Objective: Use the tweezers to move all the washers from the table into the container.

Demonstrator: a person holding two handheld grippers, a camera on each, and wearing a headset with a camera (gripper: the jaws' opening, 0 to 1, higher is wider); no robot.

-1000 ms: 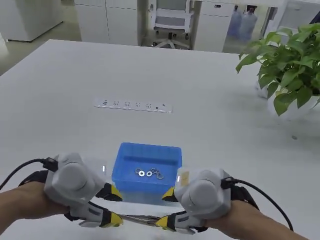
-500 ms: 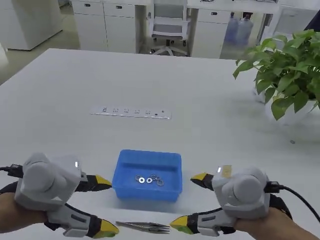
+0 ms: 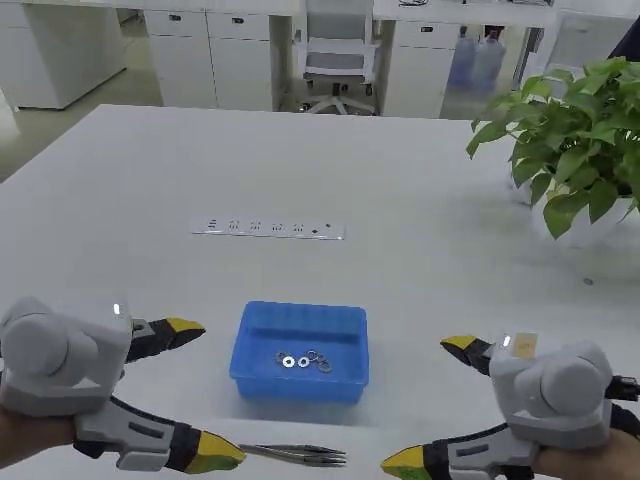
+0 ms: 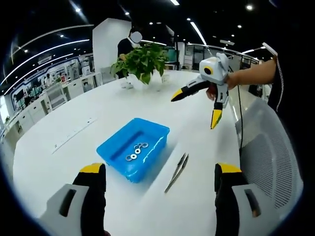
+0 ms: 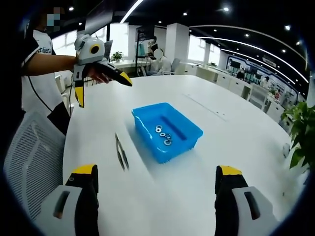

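A blue container (image 3: 300,385) stands on the white table with several washers (image 3: 305,360) inside. The tweezers (image 3: 295,455) lie flat on the table just in front of it, untouched. My left gripper (image 3: 205,392) is open and empty, left of the container. My right gripper (image 3: 432,403) is open and empty on the other side. From the left gripper (image 4: 160,169) I see the container (image 4: 123,155), washers (image 4: 137,150), tweezers (image 4: 177,172) and the right gripper (image 4: 199,105). From the right gripper (image 5: 156,170) I see the container (image 5: 184,140), washers (image 5: 164,135), tweezers (image 5: 120,152) and the left gripper (image 5: 101,88).
A white power strip (image 3: 268,228) lies farther back on the table. A potted plant (image 3: 570,150) stands at the right edge. An office chair (image 3: 335,50) and cabinets sit beyond the far edge. A mesh chair (image 5: 29,162) is by the near edge.
Both grippers have swung outward, away from each other and from the tweezers. The tweezers stay lying on the table in front of the container.
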